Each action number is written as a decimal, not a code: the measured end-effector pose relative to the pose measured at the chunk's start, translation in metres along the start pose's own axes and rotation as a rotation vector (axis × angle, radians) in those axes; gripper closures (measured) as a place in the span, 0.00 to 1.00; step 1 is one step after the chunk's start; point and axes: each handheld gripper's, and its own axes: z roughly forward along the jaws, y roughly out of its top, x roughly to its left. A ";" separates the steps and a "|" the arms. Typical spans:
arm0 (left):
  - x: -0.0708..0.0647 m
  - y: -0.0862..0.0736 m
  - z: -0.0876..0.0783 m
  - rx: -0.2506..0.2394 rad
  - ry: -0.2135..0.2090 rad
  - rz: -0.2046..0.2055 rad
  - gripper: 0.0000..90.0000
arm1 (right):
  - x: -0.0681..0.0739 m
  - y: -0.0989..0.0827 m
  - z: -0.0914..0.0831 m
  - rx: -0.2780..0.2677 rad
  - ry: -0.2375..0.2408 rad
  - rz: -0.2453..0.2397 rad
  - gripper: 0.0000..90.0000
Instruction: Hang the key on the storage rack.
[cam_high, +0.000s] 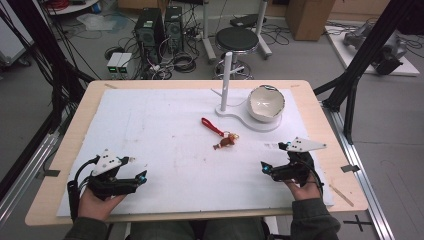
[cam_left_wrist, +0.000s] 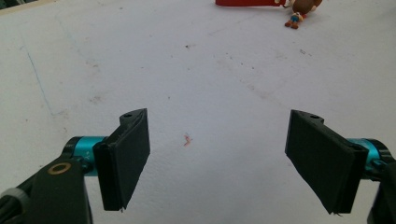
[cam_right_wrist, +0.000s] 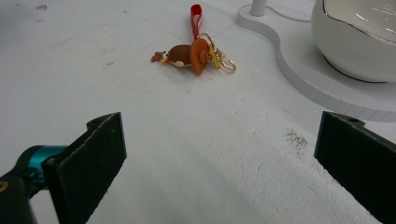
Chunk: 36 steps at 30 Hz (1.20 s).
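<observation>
From the high view, the keychain (cam_high: 221, 134) — a small brown figure on a red strap — lies flat on the white sheet covering the table (cam_high: 60, 165), near the middle and just in front of the white stand (cam_high: 235, 116) with its upright peg, beside which a white bowl (cam_high: 266, 103) sits on the stand's base. The left hand-held gripper (cam_high: 142, 176) and the right hand-held gripper (cam_high: 264, 167) rest low at the near edge, well apart from each other and from the keychain, both aimed inward; they look parked at a ready pose, the right one the nearer to the charm. In the left gripper view its jaws stand spread wide with nothing but bare sheet between them; the figure (cam_left_wrist: 299, 10) and a strip of red strap are cut off by the top edge. In the right gripper view the jaws are likewise spread and empty, and the keychain (cam_right_wrist: 194, 53) lies straight ahead on its side, its gold ring toward the stand's base (cam_right_wrist: 299, 70). The bowl (cam_right_wrist: 359, 37) is cut off at the right — the peg's top too — and the figure's details are too small to make out.
</observation>
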 end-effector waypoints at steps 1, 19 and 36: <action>0.000 0.000 0.000 0.001 -0.001 -0.001 0.25 | 0.000 0.000 0.000 0.000 0.000 0.000 0.01; -0.001 -0.004 -0.004 -0.004 0.005 -0.005 0.25 | 0.000 0.003 0.010 0.011 0.023 0.008 0.01; -0.004 -0.004 -0.003 -0.011 -0.002 0.003 0.25 | -0.001 0.008 0.017 0.020 0.041 0.016 0.01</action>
